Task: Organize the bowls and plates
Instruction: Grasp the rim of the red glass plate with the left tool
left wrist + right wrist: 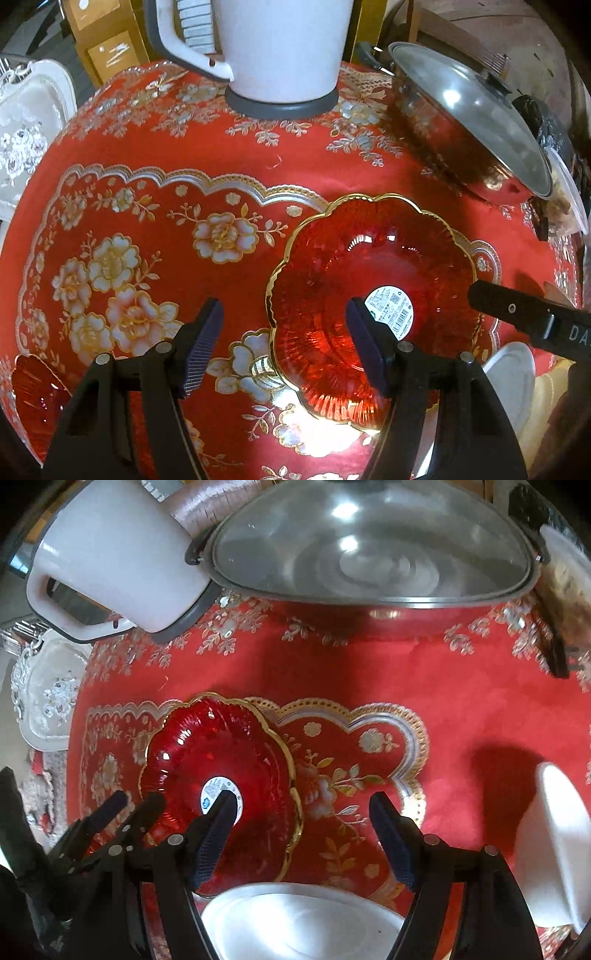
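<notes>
Left gripper point(284, 341) is hovering with fingers spread wide, gripping nothing; its right finger is overlapping the near rim of the red glass bowl point(373, 291). Right gripper point(303, 834) is likewise standing wide and empty, over a white plate point(303, 919) at the table's near edge. The red bowl, gold-rimmed with a round sticker point(394, 311) inside, is sitting on the red floral tablecloth point(155, 206). Farther back, a white kettle point(280, 48) and a lidded steel pan point(469, 122) are standing.

The red bowl point(373, 291) is glossy ribbed glass with a gilt rim; the tablecloth point(155, 155) looks like embossed cloth; the pan point(369, 602) is shiny metal under a glass lid point(369, 542).
</notes>
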Motion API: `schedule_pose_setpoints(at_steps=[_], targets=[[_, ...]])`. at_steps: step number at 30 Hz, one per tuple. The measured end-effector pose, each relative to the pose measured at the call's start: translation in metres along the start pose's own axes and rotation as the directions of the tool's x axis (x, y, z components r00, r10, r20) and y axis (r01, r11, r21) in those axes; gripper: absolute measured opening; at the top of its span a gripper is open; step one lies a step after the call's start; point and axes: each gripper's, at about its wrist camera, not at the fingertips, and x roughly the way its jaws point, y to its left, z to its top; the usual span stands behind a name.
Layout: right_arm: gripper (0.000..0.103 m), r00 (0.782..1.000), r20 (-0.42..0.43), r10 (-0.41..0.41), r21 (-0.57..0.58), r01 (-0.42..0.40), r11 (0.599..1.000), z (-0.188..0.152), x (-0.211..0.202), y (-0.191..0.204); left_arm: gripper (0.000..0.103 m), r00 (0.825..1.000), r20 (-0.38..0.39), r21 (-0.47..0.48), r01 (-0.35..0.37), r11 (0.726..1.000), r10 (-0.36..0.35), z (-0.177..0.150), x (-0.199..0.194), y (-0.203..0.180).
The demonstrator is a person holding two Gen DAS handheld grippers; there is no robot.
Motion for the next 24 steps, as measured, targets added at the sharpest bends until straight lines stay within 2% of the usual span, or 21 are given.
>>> schedule_pose_setpoints(at_steps=[6, 9, 11, 12, 14, 15, 16, 18, 19, 21, 22, 24], targets=[[0.073, 1.000, -0.028, -0.004, -0.010, 0.004, 1.000, 0.002, 0.011, 0.003, 0.068, 0.999, -0.044, -0.016, 0.029, 0.999, -0.030, 0.000, 0.011, -0.001], [0.059, 0.999, -0.045, -0.014, -0.009, 0.013, 1.000, 0.003, 0.019, 0.003, 0.068, 0.998, -0.067, -0.002, 0.021, 1.000, -0.021, -0.001, 0.017, -0.004], [0.053, 0.999, -0.051, -0.003, 0.006, 0.004, 1.000, 0.003, 0.023, 0.002, 0.068, 0.997, -0.074, 0.008, 0.025, 1.000, -0.024, -0.003, 0.020, -0.006], [0.045, 0.999, -0.043, 0.001, 0.005, -0.001, 1.000, 0.003, 0.022, 0.003, 0.068, 0.997, -0.077, 0.013, 0.024, 1.000, -0.023, -0.003, 0.021, -0.007], [0.039, 0.999, -0.050, 0.016, 0.008, -0.016, 1.000, 0.002, 0.023, 0.003, 0.068, 0.997, -0.078, 0.025, 0.020, 0.999, -0.018, -0.005, 0.023, -0.009], [0.026, 0.998, -0.051, 0.032, 0.009, -0.031, 0.999, 0.001, 0.024, 0.003, 0.068, 0.997, -0.078, 0.032, 0.017, 0.999, -0.014, -0.005, 0.024, -0.010], [0.018, 0.997, -0.056, 0.048, 0.013, -0.047, 0.999, 0.001, 0.025, 0.003, 0.065, 0.997, -0.081, 0.038, 0.015, 0.999, -0.012, -0.006, 0.025, -0.012], [0.015, 0.997, -0.048, 0.060, 0.018, -0.060, 0.998, 0.000, 0.024, 0.003, 0.050, 0.997, -0.070, 0.037, 0.034, 0.999, -0.031, -0.007, 0.025, -0.013], [0.014, 0.998, -0.032, 0.060, 0.018, -0.060, 0.998, 0.000, 0.022, 0.004, 0.044, 0.998, -0.062, 0.040, 0.020, 0.999, -0.017, -0.007, 0.022, -0.014], [0.014, 0.998, -0.018, 0.054, 0.016, -0.054, 0.998, 0.000, 0.020, 0.006, 0.037, 0.998, -0.066, 0.031, 0.016, 0.999, -0.014, -0.005, 0.020, -0.011], [0.014, 0.998, -0.014, 0.054, 0.015, -0.054, 0.998, 0.000, 0.019, 0.006, 0.030, 0.998, -0.062, 0.026, 0.013, 1.000, -0.011, -0.005, 0.020, -0.009], [0.013, 0.998, -0.008, 0.064, 0.017, -0.064, 0.998, -0.001, 0.016, 0.006, 0.026, 0.999, -0.049, 0.023, 0.008, 1.000, -0.007, -0.004, 0.017, -0.006]])
